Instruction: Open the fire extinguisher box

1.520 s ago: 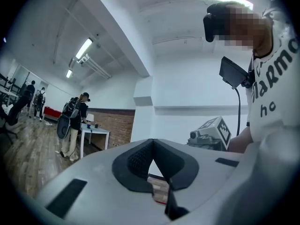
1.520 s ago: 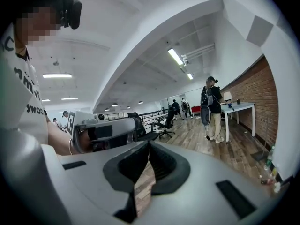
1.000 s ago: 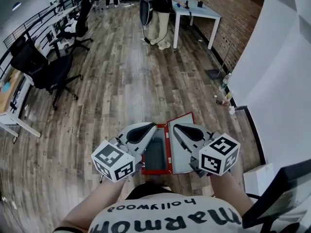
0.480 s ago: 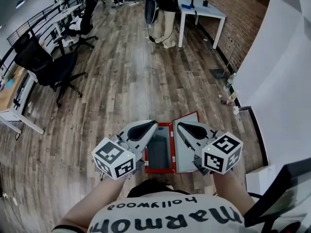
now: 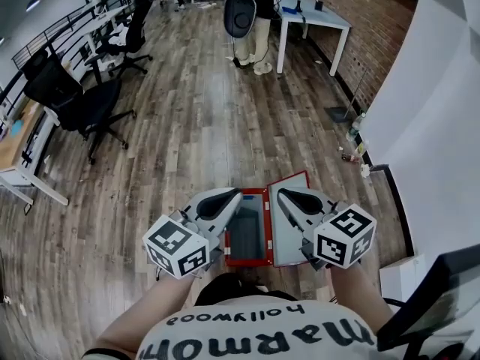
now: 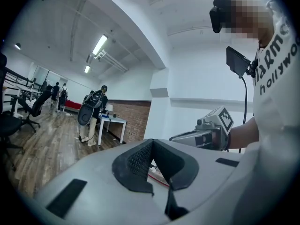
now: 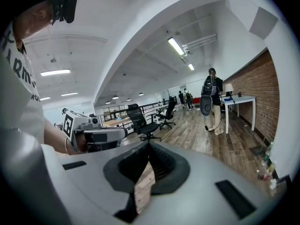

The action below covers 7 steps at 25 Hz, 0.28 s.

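Note:
The red fire extinguisher box (image 5: 248,261) lies on the wood floor right in front of me, seen from above in the head view. Its grey door (image 5: 283,240) stands swung out to the right, and the grey inside shows. My left gripper (image 5: 237,196) hovers over the box's left edge with its jaws together and nothing between them. My right gripper (image 5: 273,194) hovers above the door, jaws together and empty too. In the left gripper view the left gripper (image 6: 152,142) points level, with the right gripper (image 6: 206,132) beside it. The right gripper view shows the right gripper (image 7: 149,145) and the left gripper (image 7: 91,133).
Black office chairs (image 5: 79,103) and desks stand at the left. A person (image 5: 251,17) stands by a white table (image 5: 315,17) at the far end, next to a brick wall (image 5: 371,28). Bottles (image 5: 351,147) sit along the white wall on the right, and a white box (image 5: 397,276) is near my right elbow.
Both grippers keep their place over the box. Only the head view has shifted a little.

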{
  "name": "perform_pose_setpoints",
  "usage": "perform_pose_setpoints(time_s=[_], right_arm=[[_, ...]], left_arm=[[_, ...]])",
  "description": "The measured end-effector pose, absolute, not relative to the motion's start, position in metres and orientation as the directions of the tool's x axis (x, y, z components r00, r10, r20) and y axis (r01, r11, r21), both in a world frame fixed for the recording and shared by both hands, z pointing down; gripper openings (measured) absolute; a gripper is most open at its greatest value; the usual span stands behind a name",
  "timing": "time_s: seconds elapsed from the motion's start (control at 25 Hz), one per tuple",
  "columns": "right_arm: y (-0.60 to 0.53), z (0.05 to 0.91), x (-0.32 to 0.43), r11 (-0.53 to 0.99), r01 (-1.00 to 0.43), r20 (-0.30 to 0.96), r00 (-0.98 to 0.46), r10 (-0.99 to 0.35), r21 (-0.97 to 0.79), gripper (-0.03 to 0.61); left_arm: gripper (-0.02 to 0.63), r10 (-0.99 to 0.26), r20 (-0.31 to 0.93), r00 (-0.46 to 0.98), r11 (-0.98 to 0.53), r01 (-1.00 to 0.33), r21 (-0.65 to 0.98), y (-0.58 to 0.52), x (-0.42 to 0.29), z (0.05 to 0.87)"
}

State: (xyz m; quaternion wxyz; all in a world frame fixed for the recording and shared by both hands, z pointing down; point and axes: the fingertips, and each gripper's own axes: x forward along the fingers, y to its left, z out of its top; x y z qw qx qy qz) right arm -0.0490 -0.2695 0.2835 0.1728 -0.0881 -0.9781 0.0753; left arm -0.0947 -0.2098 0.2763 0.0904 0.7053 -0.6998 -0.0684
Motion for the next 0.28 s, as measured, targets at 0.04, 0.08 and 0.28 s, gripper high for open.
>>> perform_pose_setpoints(time_s=[0.04, 0.08, 0.28], right_arm=[[-0.2689, 0.2842, -0.0491, 0.973, 0.146, 0.325, -0.924, 0.199, -0.178, 0.009], [-0.2682, 0.2849, -0.0492, 0.973, 0.147, 0.327, -0.924, 0.200, -0.178, 0.009], [-0.2667, 0.2869, -0.0492, 0.973, 0.155, 0.335, -0.920, 0.205, -0.170, 0.009]], left_arm=[[0.006, -1.000, 0.030, 0.010, -0.003, -0.975, 0.223, -0.2093, -0.0952, 0.2768], [0.006, -1.000, 0.029, 0.008, -0.001, -0.975, 0.224, -0.2089, -0.0959, 0.2773], [0.006, -1.000, 0.022, -0.002, 0.007, -0.973, 0.230, -0.2088, -0.0987, 0.2777]])
